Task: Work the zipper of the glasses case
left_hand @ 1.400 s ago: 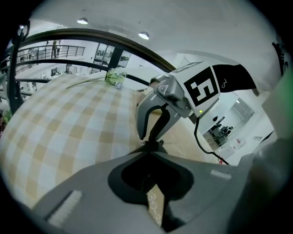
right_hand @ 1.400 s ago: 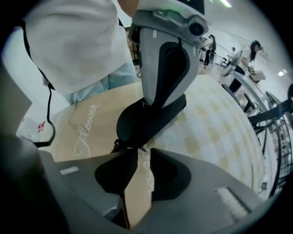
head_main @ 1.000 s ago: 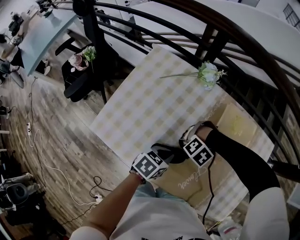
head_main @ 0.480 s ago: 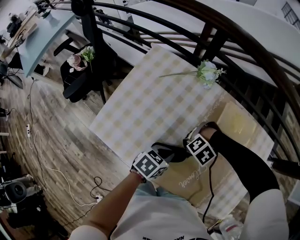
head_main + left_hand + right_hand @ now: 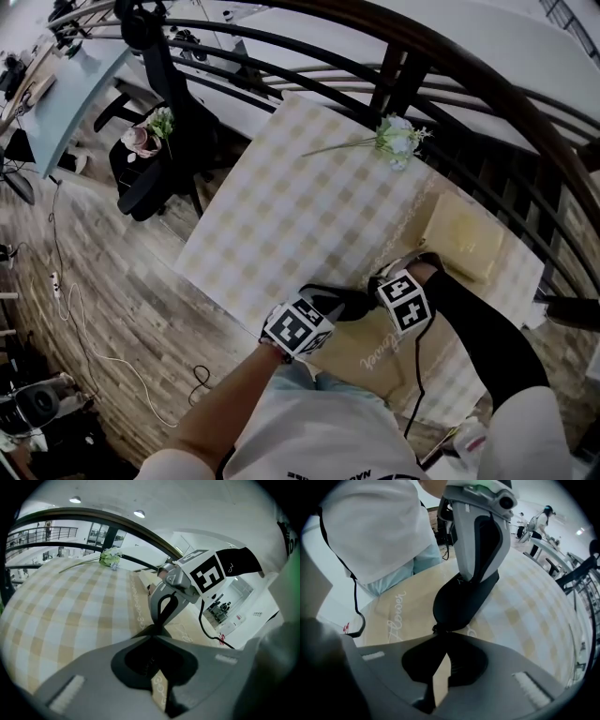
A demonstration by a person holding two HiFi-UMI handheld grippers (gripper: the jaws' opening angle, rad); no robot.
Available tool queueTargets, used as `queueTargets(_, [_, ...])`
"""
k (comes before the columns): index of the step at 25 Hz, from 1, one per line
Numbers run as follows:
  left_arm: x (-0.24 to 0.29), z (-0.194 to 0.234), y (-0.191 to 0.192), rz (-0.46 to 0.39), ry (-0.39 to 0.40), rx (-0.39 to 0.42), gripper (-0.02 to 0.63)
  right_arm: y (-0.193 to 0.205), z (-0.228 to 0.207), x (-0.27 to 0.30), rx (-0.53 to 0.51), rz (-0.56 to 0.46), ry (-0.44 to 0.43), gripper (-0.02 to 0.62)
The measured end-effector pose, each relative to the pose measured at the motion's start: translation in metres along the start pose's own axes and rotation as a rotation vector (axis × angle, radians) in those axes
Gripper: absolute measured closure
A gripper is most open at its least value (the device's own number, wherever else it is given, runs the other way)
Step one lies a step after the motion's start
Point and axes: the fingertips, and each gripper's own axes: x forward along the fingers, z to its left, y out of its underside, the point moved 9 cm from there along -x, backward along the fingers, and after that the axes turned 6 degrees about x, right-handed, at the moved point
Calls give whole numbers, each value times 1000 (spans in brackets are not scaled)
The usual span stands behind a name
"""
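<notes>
The black glasses case (image 5: pixel 345 302) lies on the checked tablecloth (image 5: pixel 291 216) near the table's front edge, between my two grippers. My left gripper (image 5: pixel 328 307) grips its near end; in the right gripper view its grey fingers (image 5: pixel 480 541) clamp the case (image 5: pixel 461 602) from above. My right gripper (image 5: pixel 377 291) stands steeply over the other end. Its jaws (image 5: pixel 440 632) are shut at the case's tip on the small zipper pull (image 5: pixel 436 629). In the left gripper view the case is mostly hidden under my own jaws (image 5: pixel 152 629).
A beige mat with script lettering (image 5: pixel 375 354) lies under the case. A pale yellow box (image 5: pixel 461 234) sits at the right and a flower sprig (image 5: pixel 398 141) at the far edge. A dark curved railing (image 5: pixel 450 84) borders the table. A black chair (image 5: pixel 155 178) stands on the floor at left.
My right gripper has rolled about its own axis and shifted slightly right at the case's end. The left gripper has kept still on the case. The head view has drifted a little.
</notes>
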Motion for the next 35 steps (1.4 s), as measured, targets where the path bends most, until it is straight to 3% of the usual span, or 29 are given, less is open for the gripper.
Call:
queueTargets(16, [3,-6,0,36,17,118,594,-7,39,9,377,-58,124,565])
queueTargets(19, [2,-5,1,41,17,136,594,-7,41,9,525,-95,191,566])
queueTargets(24, [3,-7,-2,54,18,240,592,-5,54,7,833,-156,354,566])
queueTargets(30, [2,-6,-6,79,42,235,591,-8,63,7,1218,-255,570,566])
queueTargets(32, [2,-6,-9,75,56,220,591,-4,57,2,1282,-276,635,566])
queueTargets(35, [4,-3,-18,77,52,233,581,5,42,-5,1272,-271,668,566])
